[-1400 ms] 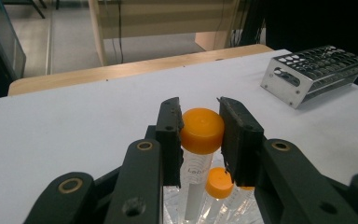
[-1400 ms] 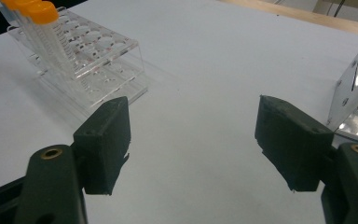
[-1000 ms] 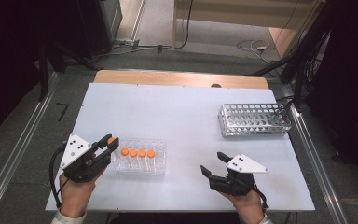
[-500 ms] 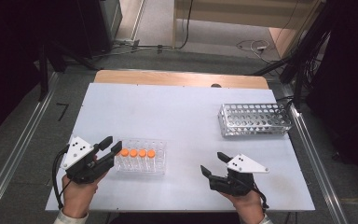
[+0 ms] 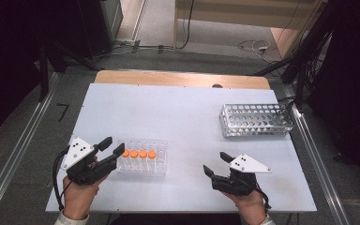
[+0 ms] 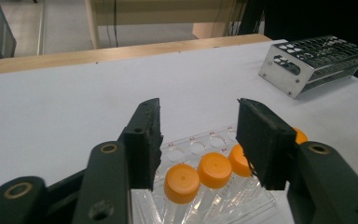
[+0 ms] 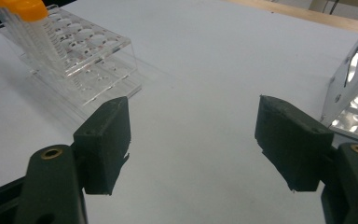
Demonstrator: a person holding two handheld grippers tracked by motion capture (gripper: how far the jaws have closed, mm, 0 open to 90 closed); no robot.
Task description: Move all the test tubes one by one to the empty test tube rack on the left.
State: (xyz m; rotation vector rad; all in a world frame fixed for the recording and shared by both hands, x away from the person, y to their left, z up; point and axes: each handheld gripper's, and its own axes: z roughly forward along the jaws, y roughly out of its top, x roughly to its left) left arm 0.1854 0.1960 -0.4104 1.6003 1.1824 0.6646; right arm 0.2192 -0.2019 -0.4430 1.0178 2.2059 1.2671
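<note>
You have wide bare table (image 5: 178, 117) between your two hands and beyond the clear rack (image 5: 143, 158), all the way to the wooden strip at the far edge. The metal rack (image 5: 256, 120) sits well apart, near the far right edge. Your left gripper (image 5: 112, 147) is just beside the clear rack's left end, near the front left corner; its jaws have just been opening and stand apart with nothing pinched. In the left gripper view the right jaw covers most of the fourth orange cap. Four orange-capped tubes (image 6: 213, 170) stand in one row of the clear rack. Your right gripper (image 5: 215, 164) is held near the front edge, jaws wide apart over bare table.
</note>
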